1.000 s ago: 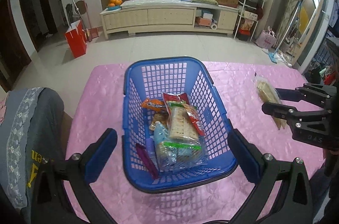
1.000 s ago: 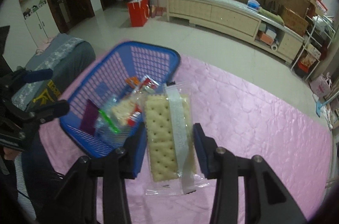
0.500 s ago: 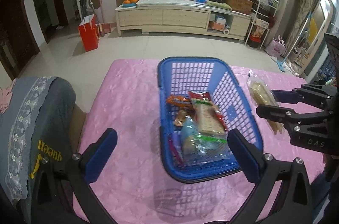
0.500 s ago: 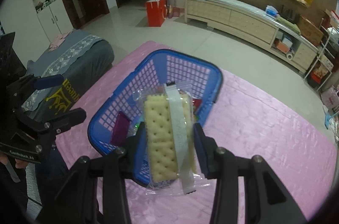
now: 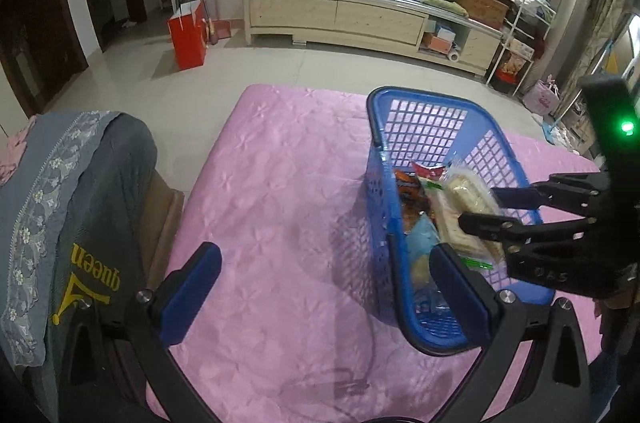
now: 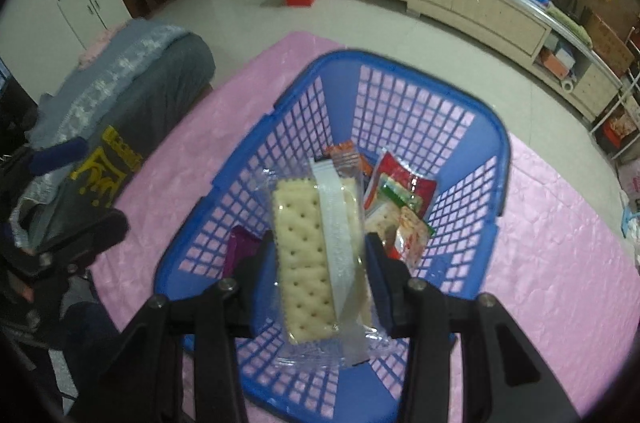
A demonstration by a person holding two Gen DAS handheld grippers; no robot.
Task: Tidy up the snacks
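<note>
A blue plastic basket [image 6: 472, 127] stands on the pink tablecloth [image 5: 280, 191] and holds several snack packets [image 6: 400, 199]. My right gripper [image 6: 320, 255] is shut on a clear-wrapped cracker packet [image 6: 308, 255] and holds it above the basket's inside. In the left wrist view the basket [image 5: 424, 119] is at the right, with the right gripper [image 5: 496, 211] and its cracker packet [image 5: 468, 207] over it. My left gripper [image 5: 320, 283] is open and empty, over bare cloth left of the basket.
A chair with a grey garment [image 5: 80, 207] draped over it stands at the table's left edge. A long cream cabinet [image 5: 360, 15] and a red bag [image 5: 188, 35] stand on the floor beyond the table.
My right gripper has carried the cracker packet from beside the basket to over its inside. My left gripper has shifted left, away from the basket.
</note>
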